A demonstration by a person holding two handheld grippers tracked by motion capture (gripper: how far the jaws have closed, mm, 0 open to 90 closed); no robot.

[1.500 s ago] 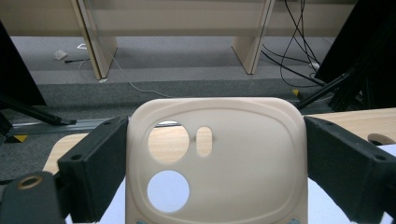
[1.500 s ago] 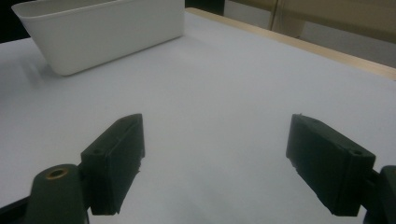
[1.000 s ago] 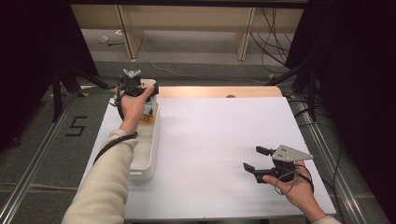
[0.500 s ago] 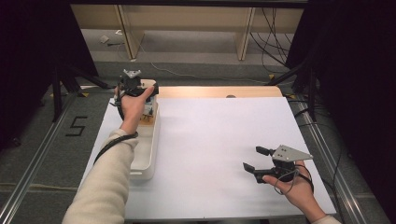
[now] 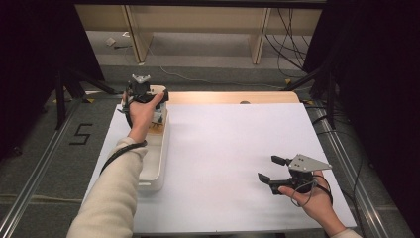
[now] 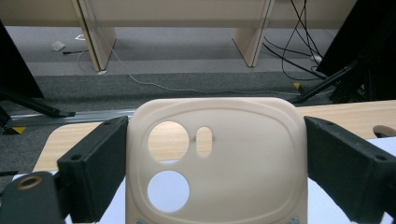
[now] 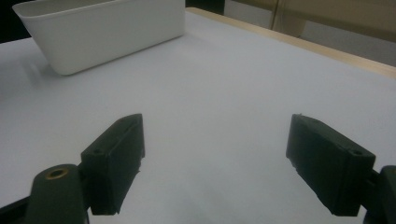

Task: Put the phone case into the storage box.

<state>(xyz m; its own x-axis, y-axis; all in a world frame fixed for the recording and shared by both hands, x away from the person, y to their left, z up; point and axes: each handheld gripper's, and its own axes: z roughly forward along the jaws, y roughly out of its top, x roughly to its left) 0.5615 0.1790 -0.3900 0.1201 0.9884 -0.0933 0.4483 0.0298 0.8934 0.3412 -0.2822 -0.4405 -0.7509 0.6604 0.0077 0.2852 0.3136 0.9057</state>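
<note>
My left gripper (image 5: 144, 92) is held over the far end of a long white bin (image 5: 154, 166) at the table's left side. Its jaws are shut on a cream plastic plate (image 6: 233, 163) with two round holes and a small slot, pressing on both of its side edges. The plate stands upright between the jaws of the left gripper (image 6: 215, 154). My right gripper (image 5: 271, 168) rests low over the white table near the front right, open with nothing between its jaws. In the right gripper view the right gripper (image 7: 215, 135) faces bare tabletop, with the white bin (image 7: 102, 32) farther off.
A white sheet (image 5: 233, 144) covers the table, and a strip of bare wood (image 5: 228, 97) shows along the far edge. Small parts (image 5: 157, 123) lie in the bin's far end, partly hidden by the hand. Cables (image 5: 292, 34) trail on the floor beyond.
</note>
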